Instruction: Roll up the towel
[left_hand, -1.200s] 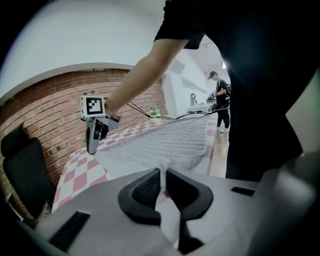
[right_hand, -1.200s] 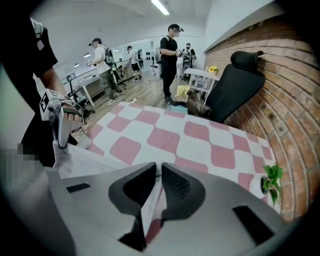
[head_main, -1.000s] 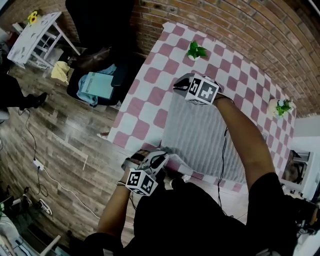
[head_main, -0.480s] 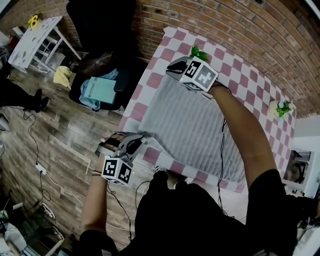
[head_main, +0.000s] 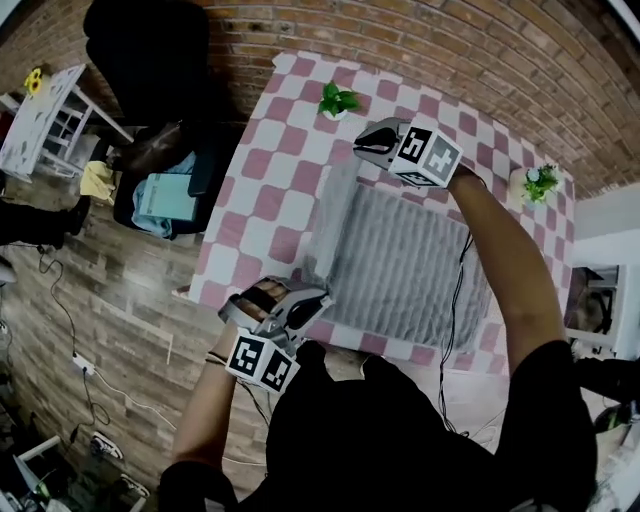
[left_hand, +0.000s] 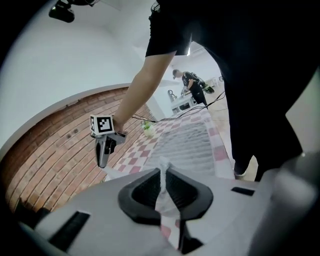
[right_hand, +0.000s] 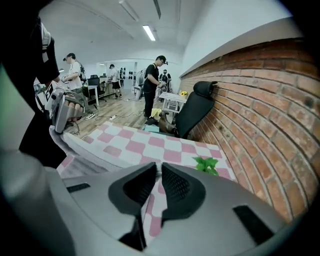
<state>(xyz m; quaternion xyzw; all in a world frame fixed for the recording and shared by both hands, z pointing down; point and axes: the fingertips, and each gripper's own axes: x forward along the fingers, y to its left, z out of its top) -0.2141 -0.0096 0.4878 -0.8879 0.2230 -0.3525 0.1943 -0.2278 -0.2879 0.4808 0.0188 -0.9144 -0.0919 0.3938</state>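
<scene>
your left tongs (head_main: 312, 298) and right tongs (head_main: 366, 142) each pinch a corner of the grey towel (head_main: 405, 265), mid-frame on the checkered table (head_main: 268, 200). its left edge is raised taut, likely to start an even roll.

The towel (head_main: 400, 268) is grey and ribbed; most of it lies spread flat; one edge hangs raised, strung between the two pairs of fingers; its near corner is pinched between the left gripper's (head_main: 316, 298) fingers (left_hand: 144, 192), a pale tip poking up past them; its far corner seems clamped between the right gripper's (head_main: 360, 147) fingers (right_hand: 137, 186), only a thin sliver showing there.
</scene>
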